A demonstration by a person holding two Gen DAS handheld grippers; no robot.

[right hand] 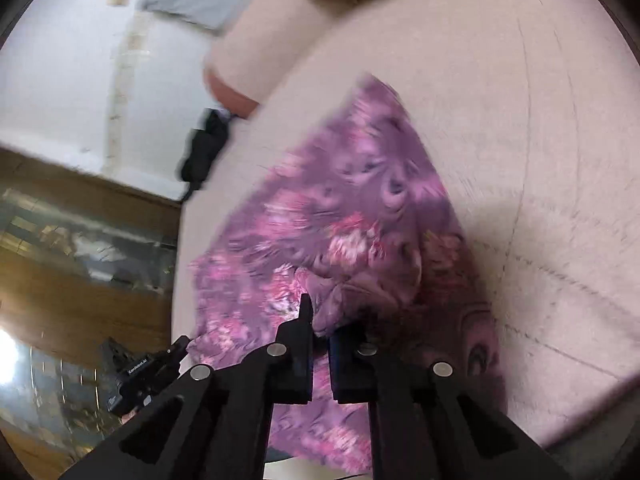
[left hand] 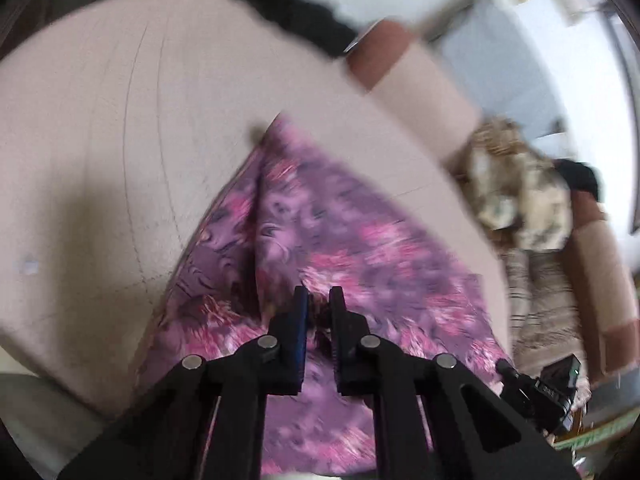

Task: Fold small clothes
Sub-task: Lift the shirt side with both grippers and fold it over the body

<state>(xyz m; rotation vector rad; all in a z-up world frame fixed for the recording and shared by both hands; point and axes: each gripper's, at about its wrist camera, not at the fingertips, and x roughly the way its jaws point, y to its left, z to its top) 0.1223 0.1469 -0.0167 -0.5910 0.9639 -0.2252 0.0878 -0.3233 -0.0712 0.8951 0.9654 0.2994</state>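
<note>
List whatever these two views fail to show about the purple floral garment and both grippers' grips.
- Left wrist view: motion blur hides whether the left gripper pinches the purple floral garment.
- Right wrist view: bunched cloth covers one fingertip of the right gripper; the grip looks likely.
- Both views: the gripper bodies and bottom edge cut off the garment's near hem.
- Garment type: unreadable.

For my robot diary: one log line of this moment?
left tool: shut on purple floral cloth | right tool: shut on cloth | surface: beige sofa

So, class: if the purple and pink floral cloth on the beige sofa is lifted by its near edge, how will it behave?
The purple and pink floral cloth is probably floppy: it bunches at the right gripper. It likely drapes rather than holds shape, given its creases. It seems thin, so probably light.
</note>
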